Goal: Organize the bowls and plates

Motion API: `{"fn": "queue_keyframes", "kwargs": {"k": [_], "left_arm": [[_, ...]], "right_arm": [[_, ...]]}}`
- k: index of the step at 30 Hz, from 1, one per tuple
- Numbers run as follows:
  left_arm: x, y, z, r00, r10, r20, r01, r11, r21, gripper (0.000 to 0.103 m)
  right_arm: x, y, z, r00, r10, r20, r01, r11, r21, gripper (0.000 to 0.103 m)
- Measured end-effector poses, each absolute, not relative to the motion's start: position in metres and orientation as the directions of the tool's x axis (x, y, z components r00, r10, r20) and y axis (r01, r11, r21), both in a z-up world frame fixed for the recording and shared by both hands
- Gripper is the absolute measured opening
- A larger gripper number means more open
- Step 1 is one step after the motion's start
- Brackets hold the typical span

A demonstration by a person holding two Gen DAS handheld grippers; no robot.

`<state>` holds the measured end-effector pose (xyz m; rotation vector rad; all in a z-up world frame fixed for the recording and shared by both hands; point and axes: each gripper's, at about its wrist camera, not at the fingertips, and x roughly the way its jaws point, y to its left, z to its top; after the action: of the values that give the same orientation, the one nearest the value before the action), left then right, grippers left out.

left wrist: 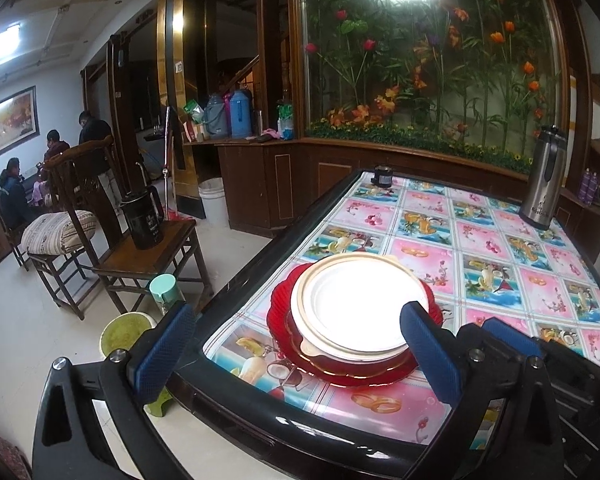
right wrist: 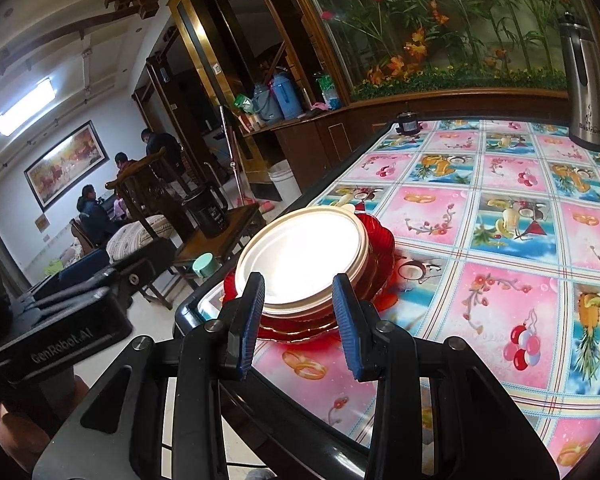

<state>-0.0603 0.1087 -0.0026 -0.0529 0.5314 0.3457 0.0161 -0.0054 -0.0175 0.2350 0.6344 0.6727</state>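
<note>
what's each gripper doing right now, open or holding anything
Left gripper: open wide, holding nothing, fingers clear of the plate stack.
Right gripper: partly open, holding nothing, fingers just short of the stack.

On the bench (left wrist: 500, 248): 1 stack of dishes, w/ 1 white plate (left wrist: 360, 304) on top and 1 red scalloped plate (left wrist: 284, 320) at bottom; layers between can't be counted. 1 steel flask (left wrist: 542, 178), 1 small dark jar (left wrist: 382, 176). 2 claws: left claw (left wrist: 296, 340), right claw (right wrist: 300, 320).
</note>
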Motion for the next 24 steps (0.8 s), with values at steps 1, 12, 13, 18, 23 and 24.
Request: {"fn": "queue_keyframes", "kwargs": {"k": [1, 12, 13, 18, 23, 24], "left_arm": [[-0.060, 0.109, -0.003, 0.803, 0.312, -0.508, -0.339, 0.940, 0.041, 0.103], [-0.063, 0.117, -0.010, 0.792, 0.330, -0.513, -0.363, 0.931, 0.039, 0.103], [-0.064, 0.119, -0.010, 0.792, 0.328, -0.514, -0.363, 0.931, 0.035, 0.103], [-0.067, 0.126, -0.013, 0.799, 0.299, -0.522, -0.354, 0.935, -0.005, 0.103], [-0.074, 0.127, -0.012, 0.807, 0.338, -0.483, -0.378, 0.926, 0.017, 0.103], [-0.075, 0.128, -0.012, 0.810, 0.337, -0.481, -0.379, 0.925, 0.010, 0.103]], "right_arm": [[0.016, -0.005, -0.017, 0.605, 0.644, -0.469, -0.507, 0.765, 0.397, 0.035], [0.018, -0.002, -0.014, 0.609, 0.643, -0.463, -0.506, 0.765, 0.397, 0.035], [0.018, -0.001, -0.013, 0.610, 0.644, -0.462, -0.509, 0.765, 0.395, 0.035], [0.016, 0.003, -0.012, 0.606, 0.649, -0.459, -0.518, 0.760, 0.391, 0.035], [0.014, 0.005, -0.012, 0.604, 0.652, -0.457, -0.526, 0.758, 0.386, 0.035], [0.014, 0.006, -0.012, 0.604, 0.653, -0.457, -0.526, 0.757, 0.387, 0.035]]}}
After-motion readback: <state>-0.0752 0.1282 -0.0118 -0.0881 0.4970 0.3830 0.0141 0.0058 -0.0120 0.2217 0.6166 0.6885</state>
